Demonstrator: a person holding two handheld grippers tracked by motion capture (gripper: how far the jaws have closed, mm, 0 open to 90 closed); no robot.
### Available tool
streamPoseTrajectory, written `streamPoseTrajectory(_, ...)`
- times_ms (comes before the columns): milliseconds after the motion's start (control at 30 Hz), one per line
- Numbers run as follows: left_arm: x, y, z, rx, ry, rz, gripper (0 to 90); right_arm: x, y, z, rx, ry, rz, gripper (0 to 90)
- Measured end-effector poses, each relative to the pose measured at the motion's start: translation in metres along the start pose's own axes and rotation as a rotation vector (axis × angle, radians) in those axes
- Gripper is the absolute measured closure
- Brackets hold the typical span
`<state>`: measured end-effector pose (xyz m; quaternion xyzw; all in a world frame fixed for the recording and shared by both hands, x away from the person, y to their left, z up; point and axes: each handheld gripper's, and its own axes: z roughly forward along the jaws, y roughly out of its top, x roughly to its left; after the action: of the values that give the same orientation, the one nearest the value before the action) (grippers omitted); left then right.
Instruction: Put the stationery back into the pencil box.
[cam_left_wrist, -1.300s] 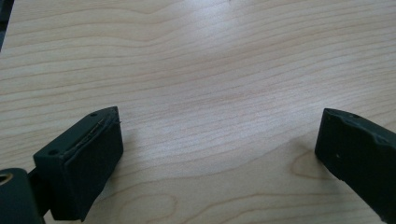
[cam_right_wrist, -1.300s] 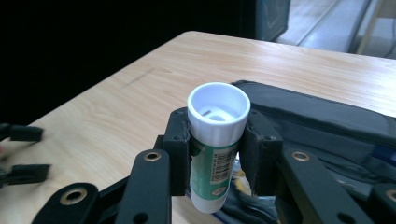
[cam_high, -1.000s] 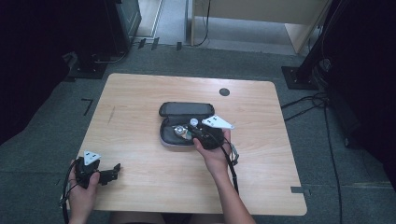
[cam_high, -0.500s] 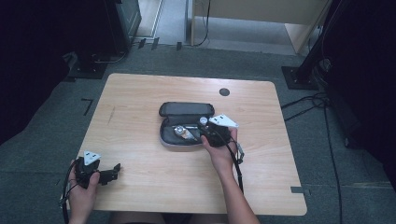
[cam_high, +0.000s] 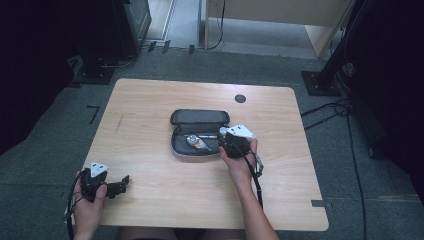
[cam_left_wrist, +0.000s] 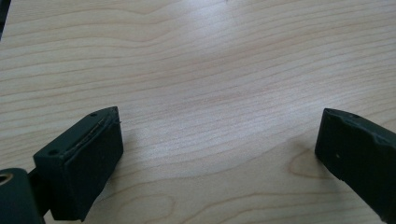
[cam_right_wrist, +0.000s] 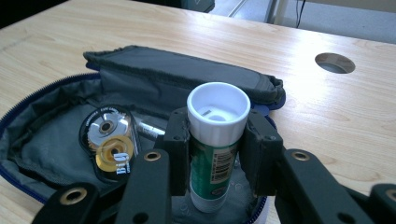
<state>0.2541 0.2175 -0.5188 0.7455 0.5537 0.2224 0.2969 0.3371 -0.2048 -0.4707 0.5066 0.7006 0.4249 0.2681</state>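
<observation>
Right tongs (cam_right_wrist: 215, 154) clamp an upright glue stick (cam_right_wrist: 215, 144), its base inside the open grey pencil case (cam_right_wrist: 56, 140) mid-worktop (cam_high: 150, 100), just beside a correction tape roller (cam_right_wrist: 109, 142). Left tongs (cam_high: 119, 186) rest wide apart, empty, at the worktop's near left corner.

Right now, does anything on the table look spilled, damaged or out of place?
Nothing stands out. The open pencil case lies flat on the table, with a correction tape inside it. The right tongs hold a glue stick upright over the case. The left tongs are open near the table's edge.
</observation>
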Motion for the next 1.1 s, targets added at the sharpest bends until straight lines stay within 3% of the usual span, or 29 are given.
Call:
streamPoseTrajectory(200, 0.0, 0.0, 0.0, -0.004, -0.004, -0.005, 1.3, 0.006, -0.002, 0.005, 0.006, -0.008, -0.041, 65.9)
streamPoseTrajectory(467, 0.0, 0.0, 0.0, -0.005, -0.008, -0.002, 1.3, 0.017, 0.0, 0.011, 0.005, 0.03, -0.051, 65.8)
streamPoseTrajectory(567, 0.0, 0.0, 0.0, -0.004, -0.008, -0.002, 1.3, 0.021, 0.002, 0.012, 0.01, 0.026, -0.085, 65.7)
streamPoseTrajectory(767, 0.0, 0.0, 0.0, -0.004, -0.008, -0.002, 1.3, 0.03, 0.003, 0.018, 0.036, 0.065, -0.112, 64.5)
streamPoseTrajectory(933, 0.0, 0.0, 0.0, -0.004, -0.008, -0.002, 1.3, 0.036, 0.004, 0.021, 0.037, 0.1, -0.099, 61.8)
streamPoseTrajectory(1100, 0.0, 0.0, 0.0, -0.004, -0.008, -0.002, 1.3, 0.038, 0.005, 0.023, 0.038, 0.103, -0.106, 61.4)
